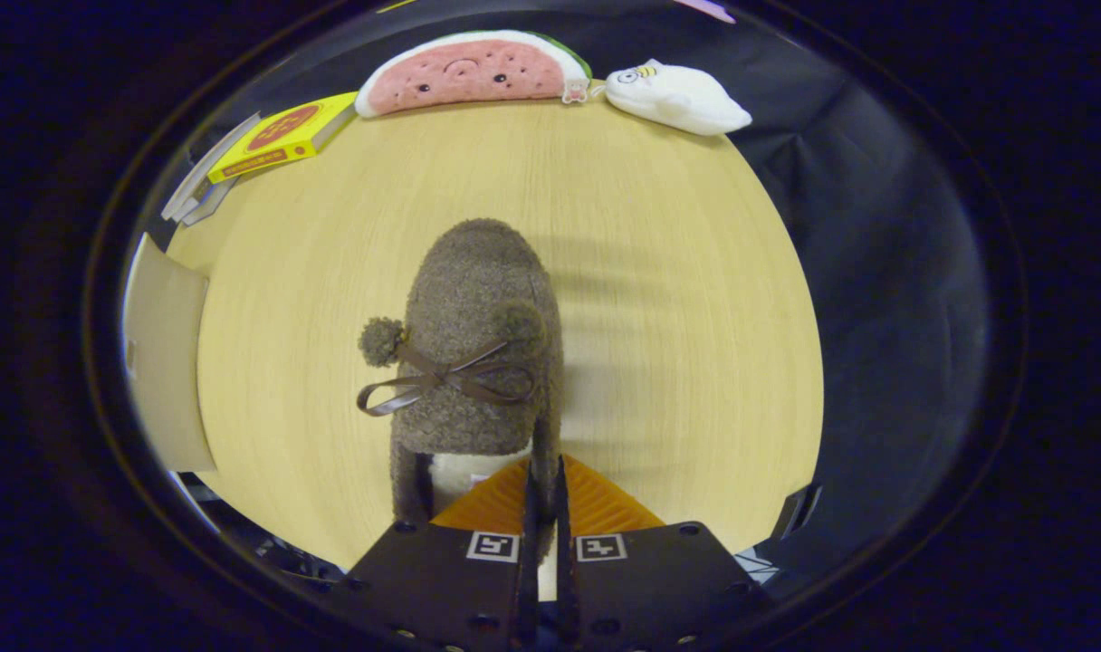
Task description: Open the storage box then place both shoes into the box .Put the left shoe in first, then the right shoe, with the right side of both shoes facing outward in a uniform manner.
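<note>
- I see the round wooden table (677, 272) spreading under and ahead of the gripper.
- At 9 o'clock from the fingers a pale panel (166, 362) stands at the table's rim; I judge it may be part of the storage box, but I cannot tell.
- The brown fleece shoe (478, 362) sits at 12 o'clock from the gripper (543, 507). Its long axis runs straight away from me, toe far, heel opening near. A ribbon bow (442, 376) with pompoms lies across its top.
- The fingers stand almost closed. They pinch the right-hand wall of the heel collar between them.
- The gripper points level along the shoe's length, so the shoe extends forward from the grasp.
- At 11 to 1 o'clock, far off, lie a yellow book (283, 136), a watermelon plush (473, 72) and a white plush (677, 98).
</note>
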Action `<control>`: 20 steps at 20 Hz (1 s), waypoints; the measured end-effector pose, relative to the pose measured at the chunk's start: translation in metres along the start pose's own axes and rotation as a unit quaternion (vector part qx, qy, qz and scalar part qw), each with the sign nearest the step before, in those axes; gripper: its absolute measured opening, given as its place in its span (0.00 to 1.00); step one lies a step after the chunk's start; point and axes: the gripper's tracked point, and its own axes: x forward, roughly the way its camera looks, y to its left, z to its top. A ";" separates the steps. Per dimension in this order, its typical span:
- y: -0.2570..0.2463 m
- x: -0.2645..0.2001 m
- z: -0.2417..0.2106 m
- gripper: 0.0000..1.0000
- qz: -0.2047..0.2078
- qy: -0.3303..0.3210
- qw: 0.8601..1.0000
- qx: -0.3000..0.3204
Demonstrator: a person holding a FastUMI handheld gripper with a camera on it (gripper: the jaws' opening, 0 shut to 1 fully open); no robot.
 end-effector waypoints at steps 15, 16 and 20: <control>0.039 -0.115 -0.005 0.03 0.088 -0.052 0.993 0.051; 0.049 -0.126 -0.004 0.03 0.096 -0.057 0.992 0.051; 0.098 -0.176 0.006 0.03 0.134 -0.079 0.986 0.054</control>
